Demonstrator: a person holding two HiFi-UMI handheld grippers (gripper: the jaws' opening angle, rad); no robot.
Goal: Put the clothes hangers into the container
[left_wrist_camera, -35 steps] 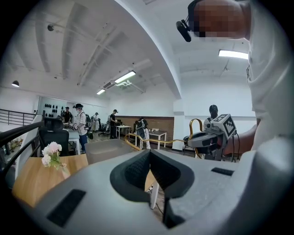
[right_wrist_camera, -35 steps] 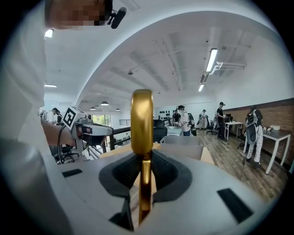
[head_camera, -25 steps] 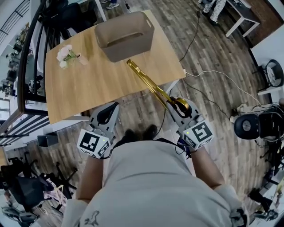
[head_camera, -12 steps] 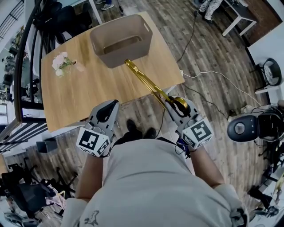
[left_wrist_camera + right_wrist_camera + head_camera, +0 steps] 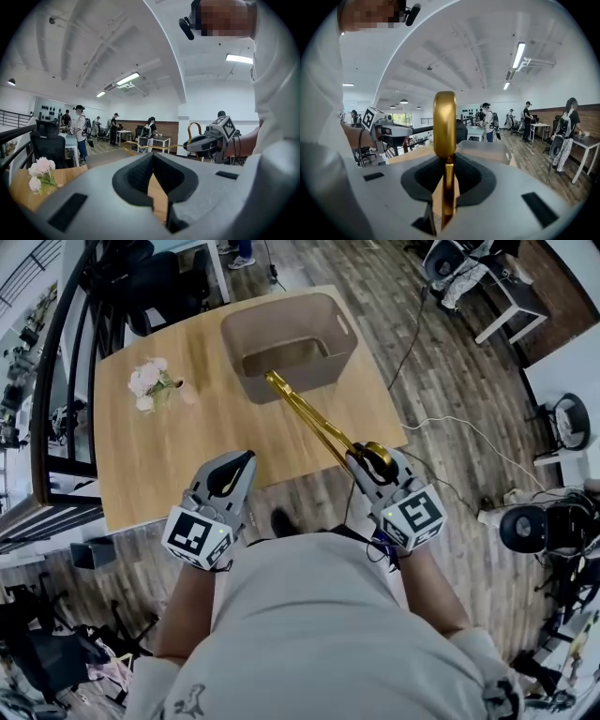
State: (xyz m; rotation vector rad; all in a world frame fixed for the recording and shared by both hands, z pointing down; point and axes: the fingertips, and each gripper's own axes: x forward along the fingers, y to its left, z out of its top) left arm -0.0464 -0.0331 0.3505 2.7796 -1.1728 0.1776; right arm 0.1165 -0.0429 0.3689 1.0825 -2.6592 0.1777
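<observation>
The right claw (image 5: 362, 458) is pinching a slim gold metal clothes hanger (image 5: 310, 418) at its hook end. In the right gripper view the hanger's flat gold stem (image 5: 448, 187) stands upright between the two dark pads. Both pads of the claw (image 5: 449, 163) press on it from either side, and the rounded hook loop rises above the jaws. In the head view the rest of the hanger reaches out ahead of the claw as a long, thin diagonal. It crosses the near edge of the light wooden tabletop (image 5: 187, 451) and runs up and to the left.

The hanger's far end lies against the near wall of the taupe rectangular plastic container (image 5: 330, 369), which stands open-topped at the far side of the tabletop. Whether that end touches the wall cannot be told. No part of the hanger is inside the container. In the right gripper view the container (image 5: 485, 151) sits straight ahead, beyond the jaws.

The left claw (image 5: 242, 461) is held level beside the right one, over the tabletop's near edge and well apart from the hanger. In the left gripper view its jaws (image 5: 153, 158) are pressed together at the tips with nothing between them. A small bunch of pink and white flowers (image 5: 150, 386) lies on the tabletop to the left of the container.
</observation>
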